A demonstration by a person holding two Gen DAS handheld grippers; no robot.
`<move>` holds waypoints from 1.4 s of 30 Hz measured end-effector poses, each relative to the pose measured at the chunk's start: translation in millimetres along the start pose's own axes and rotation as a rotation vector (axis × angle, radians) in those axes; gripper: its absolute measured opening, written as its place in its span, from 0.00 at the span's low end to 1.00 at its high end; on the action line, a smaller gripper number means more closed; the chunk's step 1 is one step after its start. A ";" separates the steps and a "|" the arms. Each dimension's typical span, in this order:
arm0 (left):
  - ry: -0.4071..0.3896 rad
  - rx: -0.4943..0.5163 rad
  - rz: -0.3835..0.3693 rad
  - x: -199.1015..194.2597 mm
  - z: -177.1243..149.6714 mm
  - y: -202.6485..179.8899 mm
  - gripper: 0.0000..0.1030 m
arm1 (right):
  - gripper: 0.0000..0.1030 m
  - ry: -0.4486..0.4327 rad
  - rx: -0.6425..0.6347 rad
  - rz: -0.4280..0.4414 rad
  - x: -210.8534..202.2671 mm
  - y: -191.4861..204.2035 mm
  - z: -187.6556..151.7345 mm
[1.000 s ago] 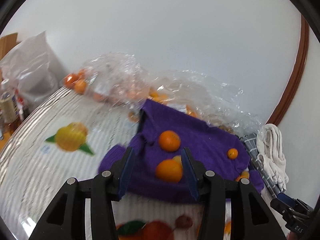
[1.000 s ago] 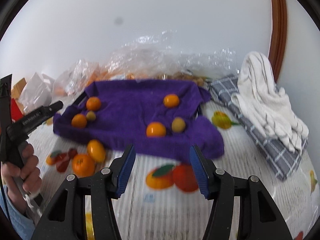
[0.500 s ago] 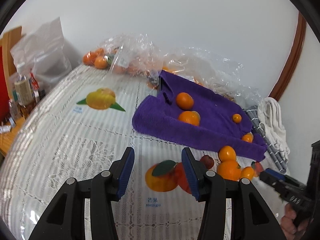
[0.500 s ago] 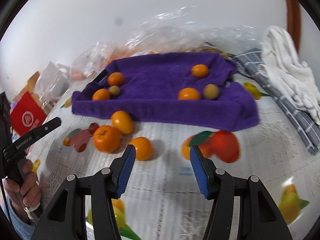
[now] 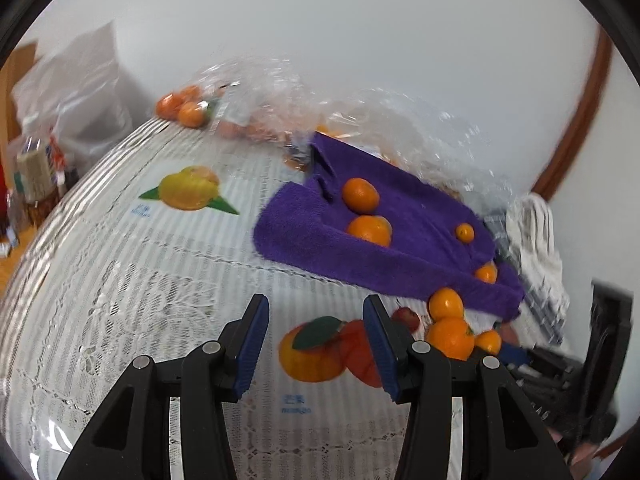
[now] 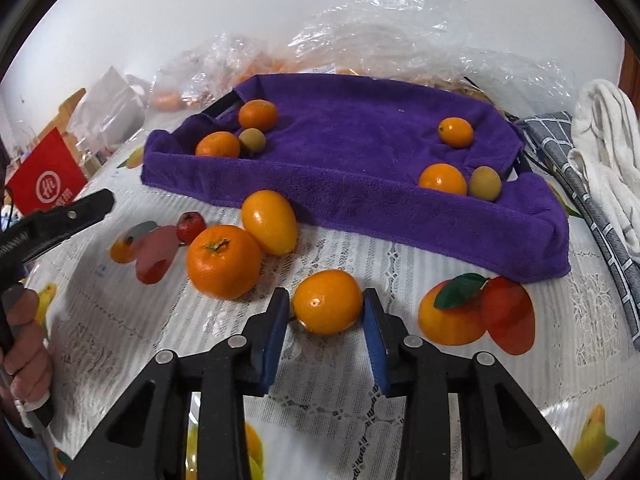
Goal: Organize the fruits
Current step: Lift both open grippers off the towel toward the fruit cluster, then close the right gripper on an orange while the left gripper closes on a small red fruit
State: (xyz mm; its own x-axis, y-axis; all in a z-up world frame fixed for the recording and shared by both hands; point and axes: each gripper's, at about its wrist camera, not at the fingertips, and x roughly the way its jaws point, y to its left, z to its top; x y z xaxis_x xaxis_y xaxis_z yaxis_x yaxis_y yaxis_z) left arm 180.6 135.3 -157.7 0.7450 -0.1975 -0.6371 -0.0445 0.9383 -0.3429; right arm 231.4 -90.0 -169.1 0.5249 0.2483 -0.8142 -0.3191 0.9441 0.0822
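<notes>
- White lace-patterned tablecloth (image 6: 400,268) printed with fruit pictures covers your work surface, a pale wall and crinkled clear plastic bags (image 6: 400,28) behind it.
- Your purple towel-lined tray (image 6: 352,160) already holds several small oranges and two greenish fruits; three oranges and a little red fruit (image 6: 191,227) are loose on the cloth in front of it.
- Your right gripper (image 6: 326,310) has the nearest small orange (image 6: 328,301) between its blue pads (image 6: 276,320) and the jaws are closing — the pads look to be just at the skin, but I would not call it a firm grip yet.
- Your left gripper (image 5: 316,344) is partly open over bare cloth, holding nothing.
- Risk: the orange is round and sits near the pad tips, so an off-centre squeeze could squirt it forward toward the big orange (image 6: 223,262) and the oval orange (image 6: 270,222).
- Risk: clamp too hard and you may bruise it.
- Risk: the pad tips are low — they could snag the lace as you lift.
</notes>
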 end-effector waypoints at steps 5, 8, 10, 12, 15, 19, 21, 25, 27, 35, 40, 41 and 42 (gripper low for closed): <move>0.093 0.111 -0.048 12.9 -3.4 -21.7 0.45 | 0.34 -0.063 0.005 -0.067 -19.8 -24.4 1.4; 0.158 0.143 -0.038 26.6 -4.6 -35.8 0.44 | 0.26 -0.092 0.041 -0.124 -28.8 -50.3 0.6; 0.189 0.177 -0.009 37.4 -6.3 -45.4 0.41 | 0.25 -0.093 0.094 -0.111 -29.2 -68.0 -0.7; 0.184 0.203 -0.008 40.8 -4.5 -54.5 0.40 | 0.25 -0.085 0.137 -0.100 -26.4 -81.7 -2.8; 0.199 0.203 -0.019 46.8 -0.5 -60.6 0.40 | 0.27 -0.092 0.142 -0.099 -25.9 -87.6 -6.4; 0.216 0.251 -0.004 57.1 -1.3 -71.9 0.40 | 0.36 -0.098 0.156 -0.055 -27.3 -92.2 -8.9; 0.207 0.271 0.007 58.9 -2.4 -76.0 0.40 | 0.36 -0.103 0.169 -0.044 -26.6 -94.9 -10.2; 0.208 0.266 -0.019 57.8 -3.0 -74.3 0.29 | 0.36 -0.093 0.220 -0.022 -25.3 -102.5 -10.4; 0.204 0.241 -0.035 57.4 -1.8 -71.0 0.22 | 0.37 -0.098 0.234 -0.007 -25.7 -104.7 -10.9; 0.145 0.195 -0.076 49.7 1.6 -65.9 0.22 | 0.38 -0.098 0.300 0.023 -27.8 -116.6 -10.6; 0.062 0.182 -0.079 36.9 5.8 -64.2 0.22 | 0.45 -0.078 0.258 0.009 -25.0 -108.9 -11.0; 0.055 0.178 -0.079 35.9 6.8 -63.2 0.22 | 0.46 -0.065 0.243 -0.015 -23.0 -105.8 -10.6; 0.053 0.176 -0.078 35.7 7.5 -62.8 0.22 | 0.46 -0.056 0.232 -0.024 -22.0 -103.9 -10.8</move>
State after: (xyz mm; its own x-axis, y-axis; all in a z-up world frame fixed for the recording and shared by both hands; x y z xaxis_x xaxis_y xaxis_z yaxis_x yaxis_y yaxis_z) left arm 215.0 71.5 -153.7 0.7055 -0.2820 -0.6502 0.1328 0.9538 -0.2695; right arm 244.5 -195.9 -166.0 0.5753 0.2311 -0.7846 -0.1199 0.9727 0.1985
